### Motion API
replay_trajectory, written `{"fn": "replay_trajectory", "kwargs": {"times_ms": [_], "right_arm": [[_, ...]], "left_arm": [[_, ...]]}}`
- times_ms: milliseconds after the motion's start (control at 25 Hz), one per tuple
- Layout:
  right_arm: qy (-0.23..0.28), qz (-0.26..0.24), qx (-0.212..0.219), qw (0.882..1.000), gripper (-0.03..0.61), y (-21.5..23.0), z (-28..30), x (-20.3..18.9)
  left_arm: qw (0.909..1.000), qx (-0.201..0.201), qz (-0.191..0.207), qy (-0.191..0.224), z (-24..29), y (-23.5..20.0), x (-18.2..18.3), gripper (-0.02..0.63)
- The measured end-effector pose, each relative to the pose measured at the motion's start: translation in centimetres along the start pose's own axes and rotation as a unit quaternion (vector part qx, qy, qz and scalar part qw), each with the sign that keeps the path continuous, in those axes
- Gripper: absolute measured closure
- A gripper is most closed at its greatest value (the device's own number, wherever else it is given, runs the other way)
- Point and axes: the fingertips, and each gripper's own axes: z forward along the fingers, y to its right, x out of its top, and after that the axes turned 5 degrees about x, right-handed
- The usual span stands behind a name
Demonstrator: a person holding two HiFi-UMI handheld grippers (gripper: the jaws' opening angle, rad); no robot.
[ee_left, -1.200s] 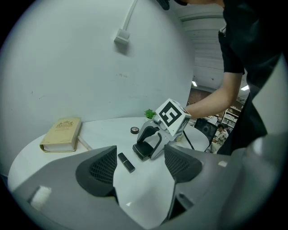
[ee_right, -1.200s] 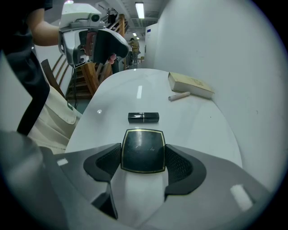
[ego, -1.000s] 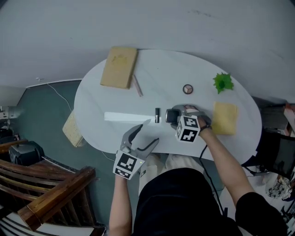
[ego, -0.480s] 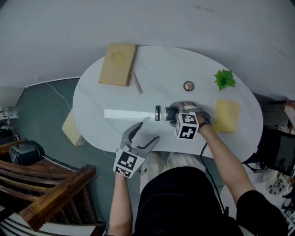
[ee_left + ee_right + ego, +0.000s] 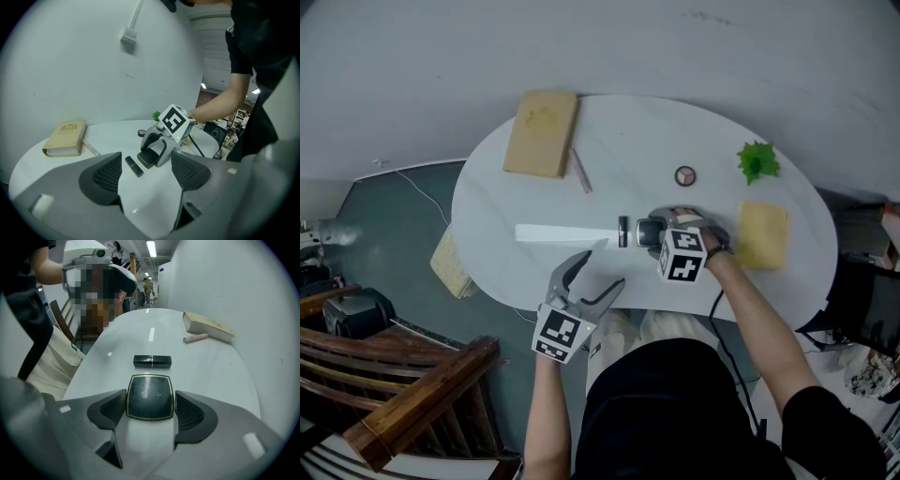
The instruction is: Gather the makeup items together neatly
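Observation:
My right gripper (image 5: 652,232) is shut on a black square compact with a gold rim (image 5: 150,397), which lies flat on the white table (image 5: 534,197). A black lipstick (image 5: 152,361) lies crosswise just beyond the compact, a small gap apart. From the head view the lipstick (image 5: 622,232) is directly left of the compact (image 5: 648,232). My left gripper (image 5: 592,272) hangs open at the table's near edge with nothing between its fingers; its own view looks over the lipstick (image 5: 134,166) and the compact (image 5: 149,157). A small round pot (image 5: 684,175) and a pinkish pencil (image 5: 580,171) lie farther back.
A tan book (image 5: 543,132) lies at the table's far left, next to the pencil. A green plant sprig (image 5: 757,162) and a yellow pad (image 5: 763,234) are on the right. A wooden chair (image 5: 403,394) stands on the floor at lower left.
Almost nothing: the right gripper stays on the compact beside the lipstick, shifted only slightly. The left gripper holds still and open.

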Motion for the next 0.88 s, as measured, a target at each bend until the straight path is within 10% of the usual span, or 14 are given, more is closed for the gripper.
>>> {"fn": "replay_trajectory", "kwargs": {"times_ms": [520, 880], "right_arm": [[0.048, 0.049, -0.013, 0.998, 0.265, 0.6, -3.1, 0.6], [0.091, 0.141, -0.131, 0.977, 0.267, 6.0, -7.1, -1.0]], "left_arm": [[1.0, -0.003, 0.004, 0.003, -0.3, -0.2, 0.6, 0.288], [0.9998, -0.016, 0.006, 0.009, 0.5, 0.2, 1.4, 0.288]]}}
